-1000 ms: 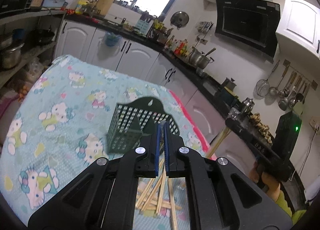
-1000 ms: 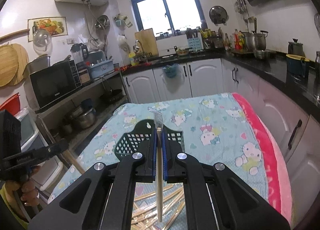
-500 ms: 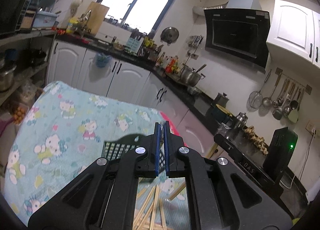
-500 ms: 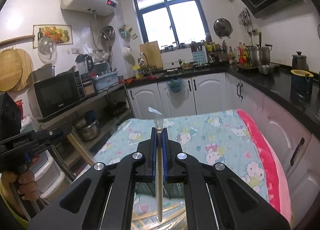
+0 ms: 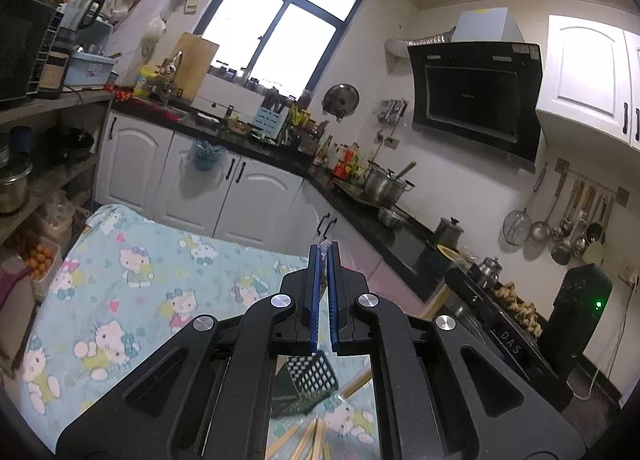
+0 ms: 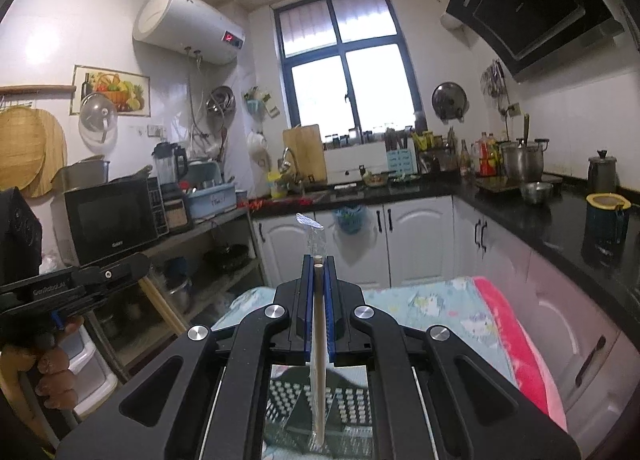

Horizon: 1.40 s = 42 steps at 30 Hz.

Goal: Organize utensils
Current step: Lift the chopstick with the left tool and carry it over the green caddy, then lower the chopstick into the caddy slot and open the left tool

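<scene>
My right gripper [image 6: 318, 260] is shut on a wooden chopstick [image 6: 318, 360] that runs lengthwise between the jaws, with a clear wrapper at its tip. Below it, the dark green mesh utensil basket [image 6: 344, 408] shows through the gap in the gripper. My left gripper [image 5: 324, 248] is shut, and I see nothing between its blue pads. Under it the basket [image 5: 310, 376] and several loose chopsticks [image 5: 308, 440] lie on the Hello Kitty cloth [image 5: 120, 288]. The left gripper also shows in the right wrist view [image 6: 80, 284], with a chopstick slanting down beneath it.
The cloth-covered table has a pink edge [image 6: 516, 332] on the right. White cabinets and a black counter [image 6: 540, 216] with pots run behind and to the right. Open shelves with a microwave [image 6: 112, 220] stand on the left.
Both grippers have tilted upward and risen, so the basket and the chopstick pile have dropped to the bottom of both views. The right gripper still holds its chopstick.
</scene>
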Available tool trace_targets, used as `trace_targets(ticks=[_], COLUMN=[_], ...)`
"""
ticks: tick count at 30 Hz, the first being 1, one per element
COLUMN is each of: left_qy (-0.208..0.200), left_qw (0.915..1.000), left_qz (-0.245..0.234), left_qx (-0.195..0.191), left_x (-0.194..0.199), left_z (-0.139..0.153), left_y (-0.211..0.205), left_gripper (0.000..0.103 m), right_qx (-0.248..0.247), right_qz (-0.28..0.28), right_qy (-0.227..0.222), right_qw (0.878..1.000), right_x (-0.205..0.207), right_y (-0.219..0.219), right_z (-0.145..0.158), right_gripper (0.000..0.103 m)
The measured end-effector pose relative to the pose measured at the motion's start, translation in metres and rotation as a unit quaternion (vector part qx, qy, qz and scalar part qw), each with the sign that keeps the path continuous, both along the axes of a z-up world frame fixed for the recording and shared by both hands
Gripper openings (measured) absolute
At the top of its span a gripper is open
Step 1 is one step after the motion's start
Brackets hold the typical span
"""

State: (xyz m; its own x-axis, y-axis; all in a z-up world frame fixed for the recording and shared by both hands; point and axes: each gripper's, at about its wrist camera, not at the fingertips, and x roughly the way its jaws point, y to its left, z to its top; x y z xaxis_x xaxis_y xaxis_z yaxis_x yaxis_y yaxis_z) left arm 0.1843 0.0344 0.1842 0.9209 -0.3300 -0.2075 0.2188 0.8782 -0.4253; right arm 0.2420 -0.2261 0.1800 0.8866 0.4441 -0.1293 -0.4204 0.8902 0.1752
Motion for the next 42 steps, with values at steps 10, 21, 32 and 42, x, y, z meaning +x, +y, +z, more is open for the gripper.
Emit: trace_targets(ticks=[10,21,32,42], left_qy=[0.011,0.048,0.074,0.1], left_qw=[0.9997,0.9983,0.9968,0.9942], left_qz=[0.016,0.017,0.013,0.04], left_qx=[-0.017,-0.029,-0.026,-0.008], left_x=[0.027,0.039,0.044,0.035], left_z=[-0.016,-0.062,-0.095,-0.106], left_y=[0.014,0.024,0.016,0.022], left_gripper=[0.001,0.001,0.002,0.054], right_qx=[0.0,0.002,0.003,-0.002], right_qz=[-0.024,-0.039,-0.043,-0.06], right_qy=[-0.011,0.019,0.053,0.067], right_qw=[1.0,0.999,0.998,0.996], right_x=[0.027,0.047,0.051,0.041], right_y=[0.004,0.008,0.022,0.014], right_z=[-0.011,-0.049,-0.084,-0.093], right_gripper=[0.005,0.005,0.006,0.05])
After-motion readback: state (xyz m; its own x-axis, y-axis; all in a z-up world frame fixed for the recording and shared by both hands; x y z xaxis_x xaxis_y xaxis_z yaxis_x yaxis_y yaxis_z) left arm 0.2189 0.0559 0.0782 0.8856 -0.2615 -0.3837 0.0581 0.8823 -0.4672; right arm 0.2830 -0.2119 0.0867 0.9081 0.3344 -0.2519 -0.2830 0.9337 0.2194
